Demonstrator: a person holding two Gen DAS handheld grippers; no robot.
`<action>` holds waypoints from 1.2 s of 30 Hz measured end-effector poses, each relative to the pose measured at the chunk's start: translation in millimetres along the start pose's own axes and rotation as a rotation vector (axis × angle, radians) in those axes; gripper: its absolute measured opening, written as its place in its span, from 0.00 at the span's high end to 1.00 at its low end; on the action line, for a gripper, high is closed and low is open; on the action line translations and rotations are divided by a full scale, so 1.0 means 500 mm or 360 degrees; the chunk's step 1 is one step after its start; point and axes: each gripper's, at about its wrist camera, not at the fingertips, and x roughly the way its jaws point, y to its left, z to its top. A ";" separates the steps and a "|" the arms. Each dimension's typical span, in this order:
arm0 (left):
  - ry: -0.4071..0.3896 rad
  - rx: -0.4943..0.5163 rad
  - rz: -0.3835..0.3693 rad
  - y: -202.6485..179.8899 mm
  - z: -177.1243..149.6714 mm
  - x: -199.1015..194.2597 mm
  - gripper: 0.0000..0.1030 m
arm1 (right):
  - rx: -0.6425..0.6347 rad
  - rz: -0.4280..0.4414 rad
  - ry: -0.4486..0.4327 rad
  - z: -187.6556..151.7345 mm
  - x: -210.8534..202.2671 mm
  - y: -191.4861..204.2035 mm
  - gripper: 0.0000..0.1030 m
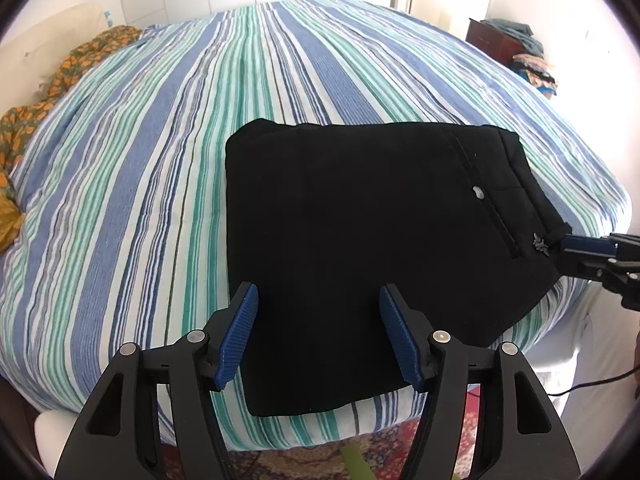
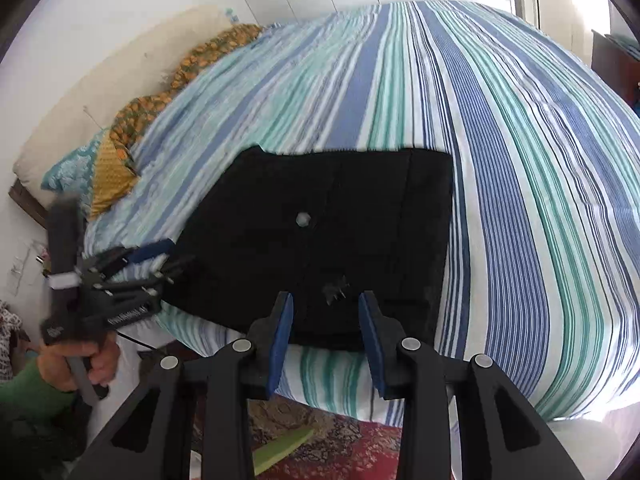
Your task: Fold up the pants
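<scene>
The black pants lie folded into a compact rectangle near the front edge of the striped bed; they also show in the right wrist view. A white button and a small metal emblem show near the waistband. My left gripper is open, hovering over the near edge of the pants with nothing between its blue pads. My right gripper is open, just off the waistband edge; it shows at the right of the left wrist view. The left gripper appears blurred in the right wrist view.
The blue, teal and white striped bedspread covers the bed. Orange patterned fabric lies along the left side by a cream pillow. A dark wooden stand with stacked clothes is far right. A red patterned rug lies below the bed edge.
</scene>
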 end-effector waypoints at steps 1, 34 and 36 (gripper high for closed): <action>0.0002 0.0006 0.0001 0.001 -0.003 -0.001 0.35 | 0.0022 0.0001 0.0025 -0.008 0.019 -0.006 0.66; 0.0228 -0.0517 -0.0766 0.164 0.129 0.042 0.71 | 0.0569 0.0810 0.0194 0.109 0.109 -0.178 0.64; 0.0155 -0.0517 -0.0754 0.185 0.173 0.032 0.71 | 0.0527 0.0836 0.0111 0.150 0.089 -0.157 0.64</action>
